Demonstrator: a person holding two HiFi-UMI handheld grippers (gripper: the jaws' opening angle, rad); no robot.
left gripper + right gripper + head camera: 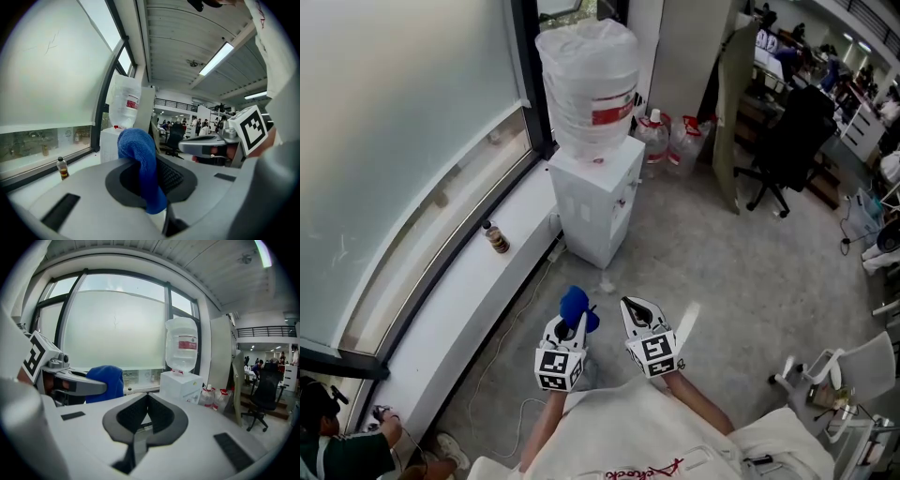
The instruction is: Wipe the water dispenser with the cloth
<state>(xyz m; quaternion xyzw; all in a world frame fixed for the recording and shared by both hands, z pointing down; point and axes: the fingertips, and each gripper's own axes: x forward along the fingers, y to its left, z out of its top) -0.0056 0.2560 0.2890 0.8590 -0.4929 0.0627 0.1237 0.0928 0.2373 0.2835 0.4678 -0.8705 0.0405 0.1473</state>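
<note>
Cloth (136,146) — blue, nubby, folded — pinched between jaws of left gripper (149,183).

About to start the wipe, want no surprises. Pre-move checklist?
1. Blue cloth clamped in left hand-held gripper: ok.
2. Right hand-held gripper free, jaws together on nothing: ok.
3. Cloth against water dispenser: not ok, the dispenser stands ahead, apart from it.
4. Water jug upright on the dispenser: ok.
5. Cloth damp: cannot tell.
</note>
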